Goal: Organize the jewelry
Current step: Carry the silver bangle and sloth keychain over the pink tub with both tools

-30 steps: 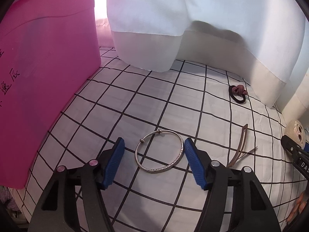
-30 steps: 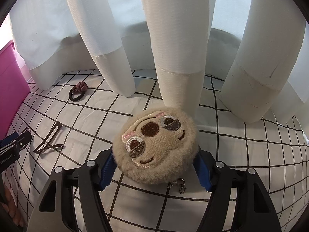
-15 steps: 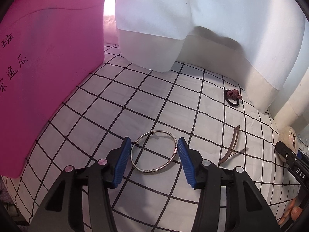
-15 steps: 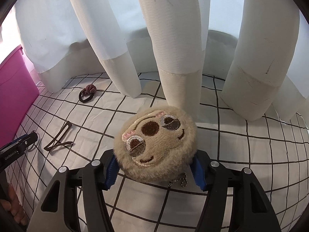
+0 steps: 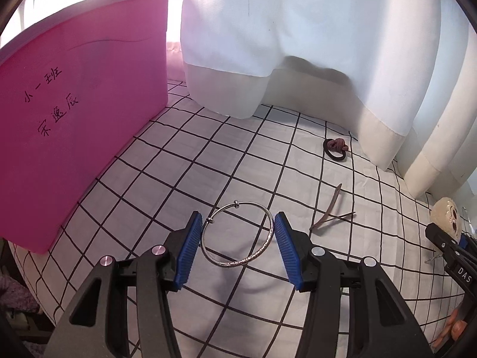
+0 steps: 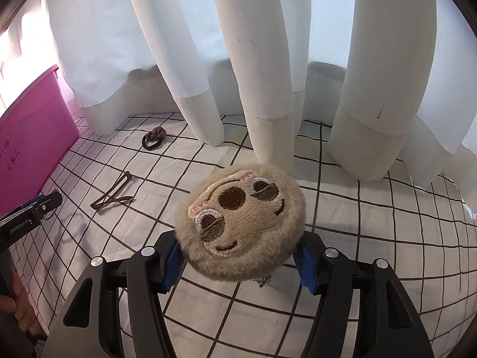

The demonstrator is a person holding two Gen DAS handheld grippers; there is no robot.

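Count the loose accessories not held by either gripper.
2. The hair tie lies near the curtain; the brown hair clip lies on the checked cloth right of the bracelet. More may be hidden inside the pink bin.

You get bright daylight through the white curtain, blown out at the upper left of the left wrist frame above the pink bin. Shadows on the grid cloth are soft; the bracelet casts a faint one toward lower right. Focus is sharp, but fisheye bends grid lines and edges go black.
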